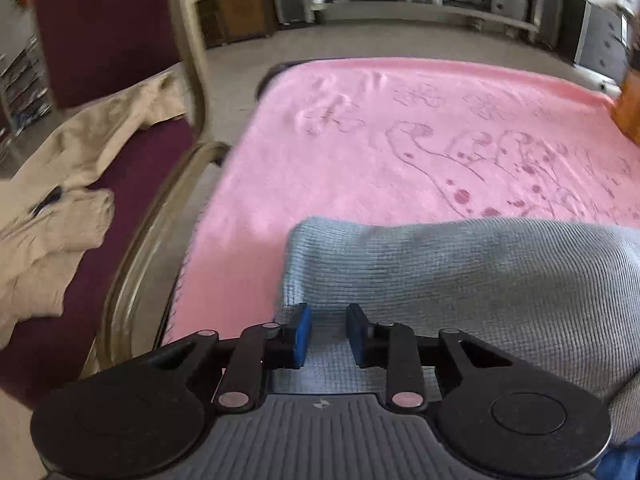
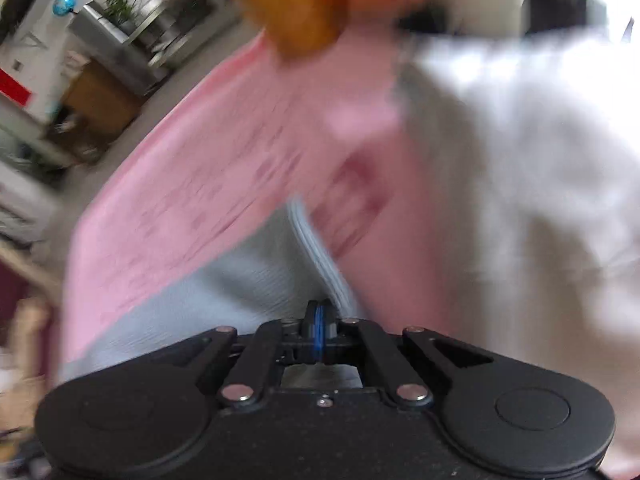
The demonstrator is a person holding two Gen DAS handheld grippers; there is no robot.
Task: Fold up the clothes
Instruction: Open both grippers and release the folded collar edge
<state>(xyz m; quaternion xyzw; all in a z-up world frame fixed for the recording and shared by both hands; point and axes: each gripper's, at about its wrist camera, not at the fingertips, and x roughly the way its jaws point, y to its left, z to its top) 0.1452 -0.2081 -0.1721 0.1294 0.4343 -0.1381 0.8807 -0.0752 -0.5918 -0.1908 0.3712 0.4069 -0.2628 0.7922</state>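
Fingers: left gripper (image 1: 328,336) parted over the grey knit garment (image 1: 460,280); right gripper (image 2: 319,330) pressed together, cloth between not discernible.
Garment lies bunched on the pink blanket (image 1: 400,140); a one-sided hold could drag the fold askew, the blanket with it.

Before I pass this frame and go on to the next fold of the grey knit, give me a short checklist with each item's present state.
1. Left gripper ready to grasp: ok. Its jaws stand open over the near edge of the grey knit garment.
2. Right gripper closed: ok. Whether it pinches the knit: cannot tell, the view is blurred.
3. Garment lies on the pink blanket: ok.
4. Room ahead for the fold: ok in the left wrist view, bare blanket beyond the knit.
5. White garment clear of the fold: cannot tell, it sits close on the right.
6. Beige garment out of the way on the chair: ok.
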